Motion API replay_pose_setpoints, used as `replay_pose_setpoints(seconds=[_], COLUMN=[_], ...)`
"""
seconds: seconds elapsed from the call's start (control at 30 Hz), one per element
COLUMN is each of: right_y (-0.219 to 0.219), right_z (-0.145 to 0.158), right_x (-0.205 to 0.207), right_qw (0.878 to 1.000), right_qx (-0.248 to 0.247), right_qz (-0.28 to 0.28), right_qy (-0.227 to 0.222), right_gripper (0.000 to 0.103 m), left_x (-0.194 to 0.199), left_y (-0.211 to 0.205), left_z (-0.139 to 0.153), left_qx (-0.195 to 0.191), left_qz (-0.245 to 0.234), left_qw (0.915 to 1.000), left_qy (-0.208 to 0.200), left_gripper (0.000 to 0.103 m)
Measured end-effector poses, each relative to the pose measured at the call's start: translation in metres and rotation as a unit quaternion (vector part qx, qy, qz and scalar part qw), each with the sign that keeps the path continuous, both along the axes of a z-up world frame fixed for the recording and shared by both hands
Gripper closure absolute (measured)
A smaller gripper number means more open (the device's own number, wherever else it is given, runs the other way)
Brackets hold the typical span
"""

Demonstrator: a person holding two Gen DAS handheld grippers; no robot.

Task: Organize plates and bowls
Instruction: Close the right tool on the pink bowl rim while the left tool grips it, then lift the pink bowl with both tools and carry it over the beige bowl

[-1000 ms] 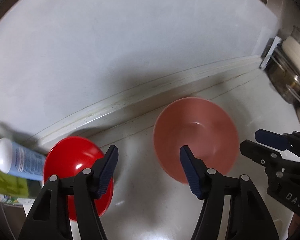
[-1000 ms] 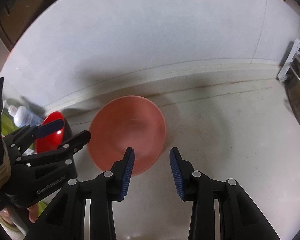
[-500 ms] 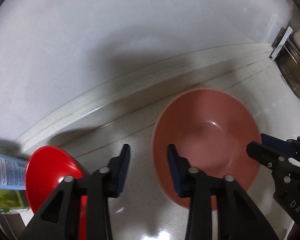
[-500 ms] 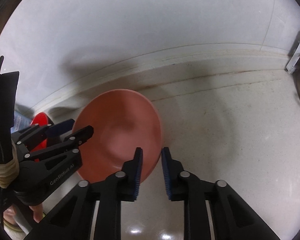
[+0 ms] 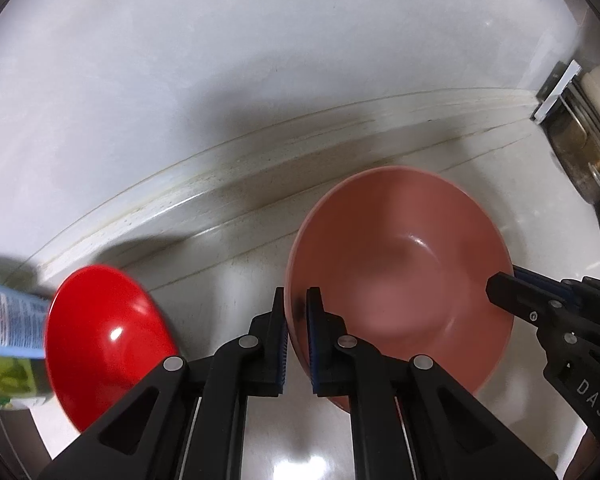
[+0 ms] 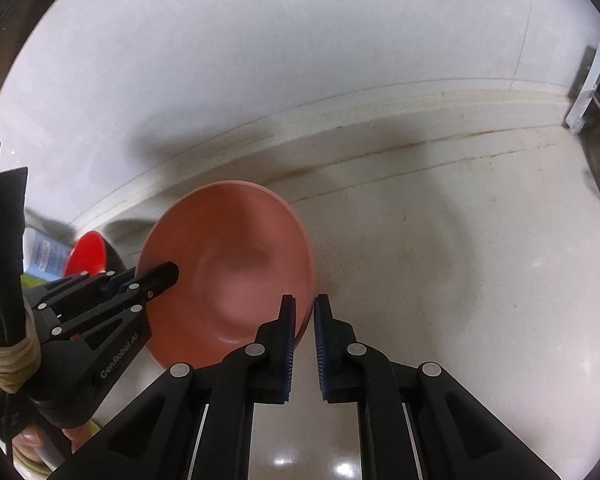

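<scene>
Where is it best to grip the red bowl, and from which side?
Grip the red bowl by its thin rim, one finger inside and one outside, probably on the near right edge: that side is open counter, while a bottle crowds its left.

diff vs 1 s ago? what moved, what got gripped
Both claws closed in on the round salmon-pink bowl. The left claw, wide open a second ago, now pinches the bowl's left rim; the right claw narrowed onto its right rim. Whether the bowl has left the pale speckled countertop isn't clear. The glossy red bowl and the white tube with a blue label beside it stayed put.
</scene>
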State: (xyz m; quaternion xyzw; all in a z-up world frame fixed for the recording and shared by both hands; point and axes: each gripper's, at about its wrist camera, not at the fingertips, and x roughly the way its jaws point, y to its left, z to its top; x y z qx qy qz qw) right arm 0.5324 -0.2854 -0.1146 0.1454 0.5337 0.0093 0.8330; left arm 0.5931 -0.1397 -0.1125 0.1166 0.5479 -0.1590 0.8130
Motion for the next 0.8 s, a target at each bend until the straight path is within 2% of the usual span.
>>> replay_pose_setpoints(seconds=[0.47, 0.8], right_y=[-0.004, -0.013], right_z=[0.049, 0.073], right_x=[-0.069, -0.131], right_qw=[0.999, 0.998], right_qx=[0.004, -0.012], right_qz=[0.003, 0.005], right_qy=[-0.036, -0.060], right_gripper=[0.092, 0.092], left_x=[-0.079, -0.142], left_y=[0.018, 0.017], left_z=[0.064, 0.081], left_qx=[-0.040, -0.068], left_qz=[-0.009, -0.015], left_qw=[0.9987, 0.9973], left_qy=[-0.029, -0.024], left_gripper=[0.091, 0.090])
